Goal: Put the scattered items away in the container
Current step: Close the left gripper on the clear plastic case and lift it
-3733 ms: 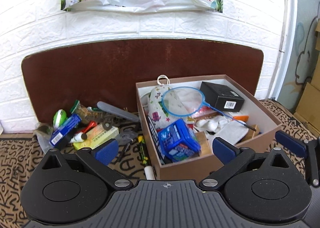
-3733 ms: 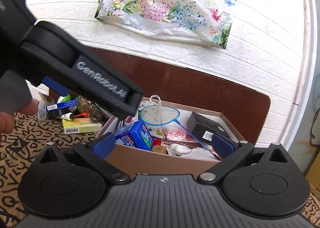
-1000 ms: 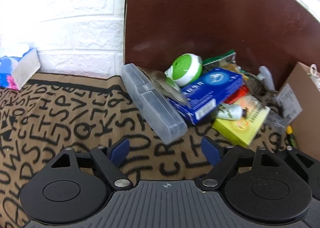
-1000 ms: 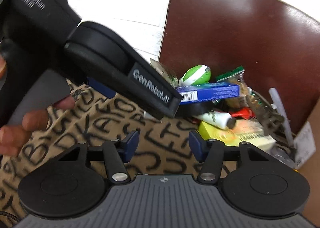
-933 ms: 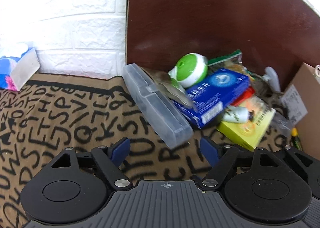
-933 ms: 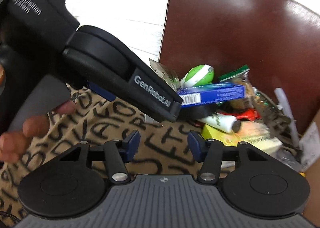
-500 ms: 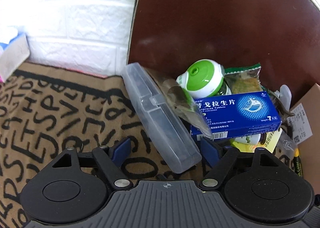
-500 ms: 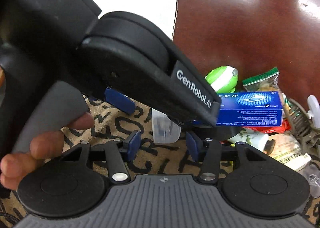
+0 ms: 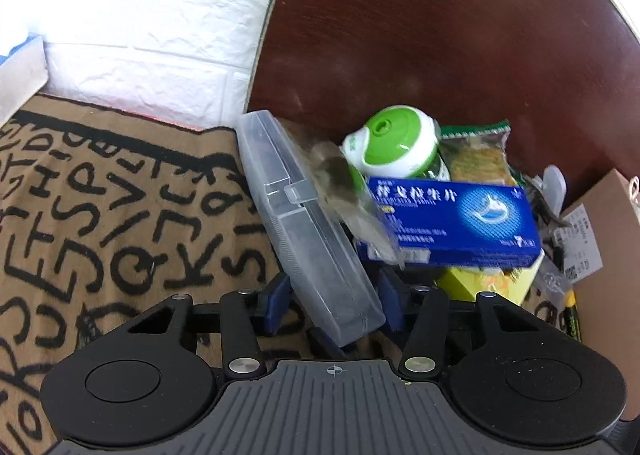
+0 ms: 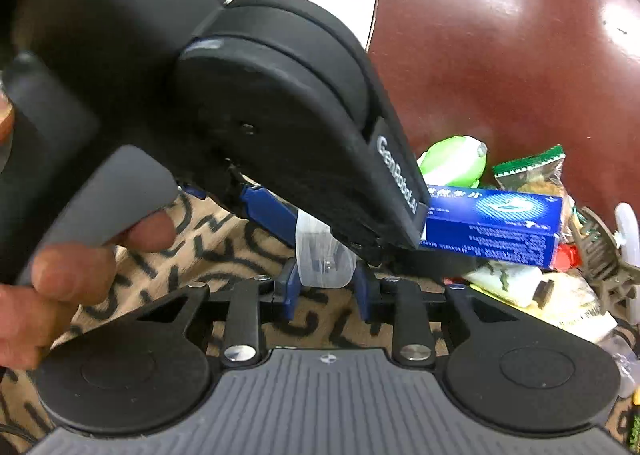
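Observation:
A clear plastic case lies slanted on the patterned mat at the left of the pile. My left gripper has its blue pads on either side of the case's near end, closed in on it. The case's end also shows in the right wrist view, between the pads of my right gripper, which are narrowed around it. The left gripper's body fills the upper left of the right wrist view. Only a corner of the brown cardboard box shows at the right edge.
The pile holds a blue medicine box, a green-and-white round container, a green snack packet, a yellow box and a small white bottle. A brown board leans on the white brick wall behind.
Both grippers have moved in toward the pile and down. The left gripper's pads have narrowed from wide open onto the clear case's near end. The right gripper's pads have come up around the same end.

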Demonstrator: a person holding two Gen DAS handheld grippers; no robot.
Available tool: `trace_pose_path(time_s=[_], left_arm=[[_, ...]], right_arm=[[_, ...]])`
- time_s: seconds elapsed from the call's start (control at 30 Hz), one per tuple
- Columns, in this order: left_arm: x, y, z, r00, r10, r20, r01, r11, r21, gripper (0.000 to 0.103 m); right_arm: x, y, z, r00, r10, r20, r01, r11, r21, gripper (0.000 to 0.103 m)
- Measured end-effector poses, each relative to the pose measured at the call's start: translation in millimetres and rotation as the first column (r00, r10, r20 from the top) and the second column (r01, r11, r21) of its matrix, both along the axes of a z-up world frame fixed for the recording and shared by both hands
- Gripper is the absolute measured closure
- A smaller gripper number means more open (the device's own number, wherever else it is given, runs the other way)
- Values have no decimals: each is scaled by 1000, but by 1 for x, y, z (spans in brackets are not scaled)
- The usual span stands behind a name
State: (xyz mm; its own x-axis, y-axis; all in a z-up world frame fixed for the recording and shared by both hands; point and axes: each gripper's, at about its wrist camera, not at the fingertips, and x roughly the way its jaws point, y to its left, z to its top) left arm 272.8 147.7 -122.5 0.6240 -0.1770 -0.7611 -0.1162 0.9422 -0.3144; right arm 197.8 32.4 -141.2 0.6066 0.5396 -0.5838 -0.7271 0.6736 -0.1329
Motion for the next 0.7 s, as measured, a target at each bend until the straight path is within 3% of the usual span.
trace_pose_path(time_s=[0.27,0.5,0.7], left_arm=[[-51,-25,3,999,-22,-36,21,999,-43,54],[-111,-74,2,997,-58,-56,57,998,-15,54],[-160,-112,-2,992,-97,-75,94,994,-51,53]], right_arm=[[-50,-48,5,999,11,-37,-11,1000,8,70],[-110,-110,5,997,-11,-81,12,1000,8,70],[-135,-132,3,995,-40,-91,38,999,-15,70]])
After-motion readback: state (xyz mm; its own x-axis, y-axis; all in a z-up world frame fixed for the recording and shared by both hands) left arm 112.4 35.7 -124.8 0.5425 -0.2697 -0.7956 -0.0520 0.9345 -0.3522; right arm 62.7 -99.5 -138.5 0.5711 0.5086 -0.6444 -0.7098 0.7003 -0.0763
